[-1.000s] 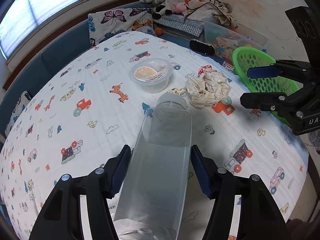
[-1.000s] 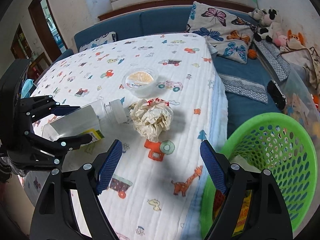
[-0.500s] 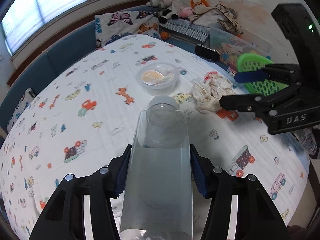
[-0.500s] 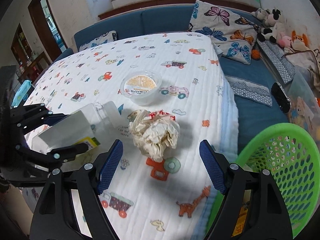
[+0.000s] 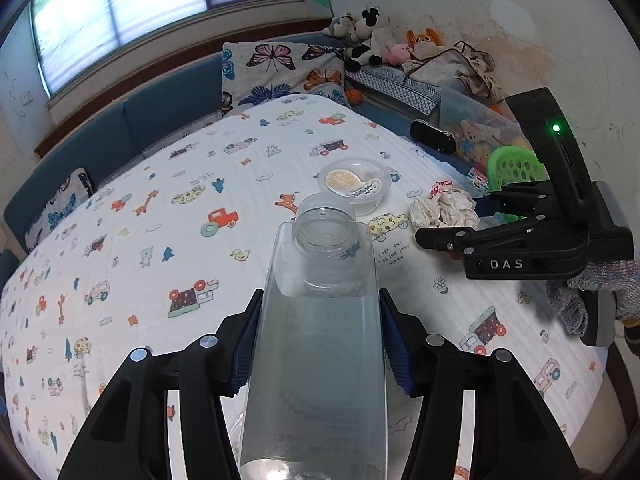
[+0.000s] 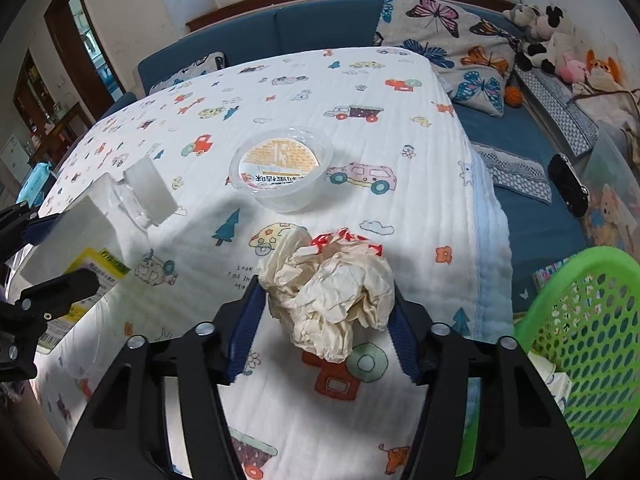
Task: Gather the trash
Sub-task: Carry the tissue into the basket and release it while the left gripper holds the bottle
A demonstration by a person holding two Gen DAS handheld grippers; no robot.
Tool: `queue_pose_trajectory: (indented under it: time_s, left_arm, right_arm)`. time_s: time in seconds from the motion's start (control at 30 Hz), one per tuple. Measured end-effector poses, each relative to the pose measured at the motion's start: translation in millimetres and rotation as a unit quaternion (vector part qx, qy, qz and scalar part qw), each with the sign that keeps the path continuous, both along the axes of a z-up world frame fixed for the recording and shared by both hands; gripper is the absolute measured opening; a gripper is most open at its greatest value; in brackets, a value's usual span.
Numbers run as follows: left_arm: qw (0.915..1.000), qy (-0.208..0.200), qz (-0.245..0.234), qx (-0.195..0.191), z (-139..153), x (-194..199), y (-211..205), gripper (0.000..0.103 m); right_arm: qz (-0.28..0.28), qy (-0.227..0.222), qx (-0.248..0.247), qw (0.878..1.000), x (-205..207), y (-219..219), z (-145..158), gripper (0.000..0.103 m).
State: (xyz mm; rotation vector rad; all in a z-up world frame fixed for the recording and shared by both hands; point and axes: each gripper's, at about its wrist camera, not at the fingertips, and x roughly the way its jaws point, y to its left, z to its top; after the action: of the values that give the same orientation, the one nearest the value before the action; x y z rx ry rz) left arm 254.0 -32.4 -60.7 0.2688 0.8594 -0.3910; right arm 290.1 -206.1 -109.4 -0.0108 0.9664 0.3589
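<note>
My left gripper [image 5: 320, 344] is shut on a clear square plastic bottle [image 5: 320, 320], which tilts up off the table with its wide neck pointing away. The right wrist view has that bottle [image 6: 80, 232] and the left gripper [image 6: 52, 256] at the left edge. A crumpled cream paper ball [image 6: 332, 300] with red print lies on the cloth between the pads of my right gripper [image 6: 326, 330]. Its jaws are closing and both pads touch the paper. From the left wrist view the right gripper [image 5: 452, 220] reaches in from the right around the paper ball [image 5: 444, 208].
A clear plastic tub [image 6: 282, 168] with a yellow-printed lid stands behind the paper. A green mesh basket [image 6: 580, 320] sits off the table's right edge, with something inside. The table [image 6: 400, 80] wears a white cartoon-print cloth. Blue sofa, butterfly cushions and plush toys line the far side.
The right gripper moved forward and down over the paper ball and its jaws closed in on it. The left gripper closed onto the bottle and raised it a little.
</note>
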Motion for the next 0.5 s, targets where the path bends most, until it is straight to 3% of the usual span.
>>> queue_pose_trajectory:
  time_s: [0.5]
  left_arm:
    - [0.9994, -0.026, -0.022, -0.011, 20, -25, -28, 0.053]
  right_arm:
    - [-0.024, -0.024, 0.000, 0.999, -49, -46, 25, 0.054]
